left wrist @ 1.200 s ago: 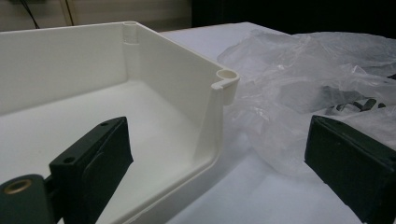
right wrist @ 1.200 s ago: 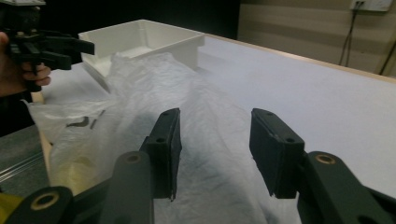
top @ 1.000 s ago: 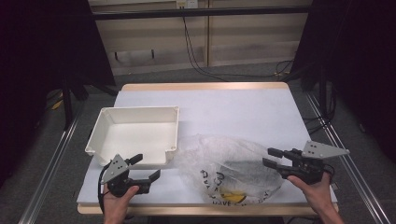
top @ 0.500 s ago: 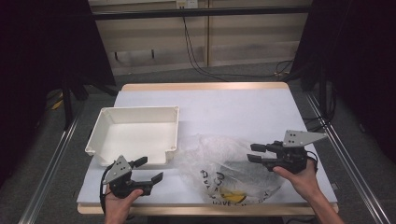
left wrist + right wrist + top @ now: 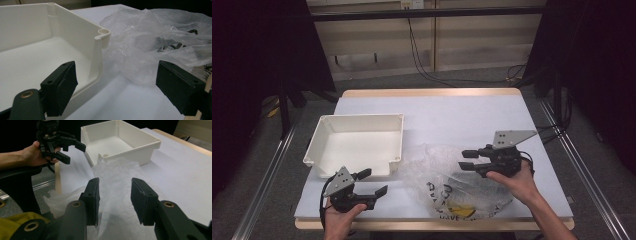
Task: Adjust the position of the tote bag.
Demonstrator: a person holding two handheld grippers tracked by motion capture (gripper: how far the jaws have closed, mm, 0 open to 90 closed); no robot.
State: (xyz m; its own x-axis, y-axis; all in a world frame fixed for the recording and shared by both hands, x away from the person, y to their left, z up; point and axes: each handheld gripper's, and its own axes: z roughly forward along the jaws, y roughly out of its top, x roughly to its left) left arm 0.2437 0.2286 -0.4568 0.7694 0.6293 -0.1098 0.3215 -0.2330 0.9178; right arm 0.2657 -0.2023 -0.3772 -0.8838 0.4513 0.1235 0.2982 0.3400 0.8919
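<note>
A crumpled clear plastic bag (image 5: 444, 182) with black print and something yellow inside lies at the table's front centre. A white tray (image 5: 357, 142) sits empty to its left. My right gripper (image 5: 463, 160) hovers over the bag's right part, jaws apart. In the right gripper view the bag (image 5: 115, 177) shows through the gap of that gripper (image 5: 116, 200), and nothing is pinched. My left gripper (image 5: 373, 182) is held near the front edge, just in front of the tray. Its jaws (image 5: 120, 87) stand wide, have just been closing a little, and hold nothing. They face the tray's corner (image 5: 101, 37) and the bag (image 5: 155, 45).
The white tabletop (image 5: 452, 117) stretches bare behind the bag and tray. Metal rails (image 5: 584, 165) run along both sides of the table. Cables (image 5: 427, 70) lie on the floor beyond the far edge.
My right gripper has moved left from the table's right edge to above the bag, rising slightly. The left gripper has stayed in place.
</note>
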